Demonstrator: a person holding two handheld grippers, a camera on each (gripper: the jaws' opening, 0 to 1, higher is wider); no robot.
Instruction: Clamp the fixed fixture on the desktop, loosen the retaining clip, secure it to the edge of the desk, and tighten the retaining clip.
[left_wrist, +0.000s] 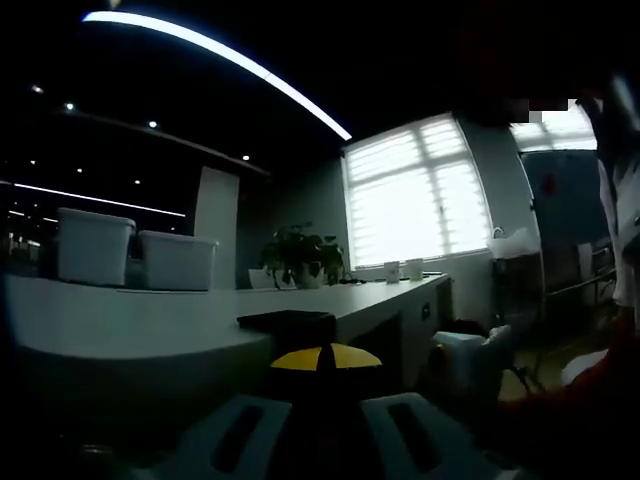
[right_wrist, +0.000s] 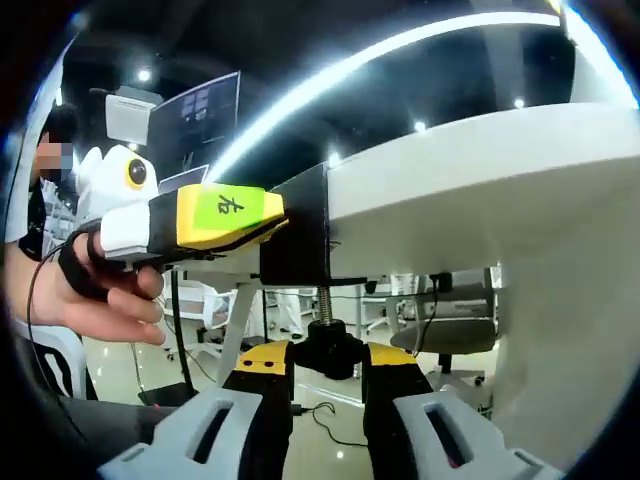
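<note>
Right gripper is under the desk on the clamp's screw knob, left gripper is up at the clamp on the desk edge

In the right gripper view, the right gripper (right_wrist: 328, 372) has its 2 yellow-tipped jaws closed narrow around the black knob (right_wrist: 330, 350), which hangs straight below the black fixture (right_wrist: 295, 228) hooked over the white desk (right_wrist: 480, 170) edge. The threaded screw (right_wrist: 323, 305) runs straight up from the knob, so the twist is about that upright axis, and the right gripper looks like the one to do it. The left gripper (right_wrist: 262, 222) comes in sideways from the left, its tip touching the fixture; can't tell if it's really clamping. The left gripper view adds the desktop side: the fixture's top plate (left_wrist: 287, 320) lies flat just past the yellow jaw tips.
</note>
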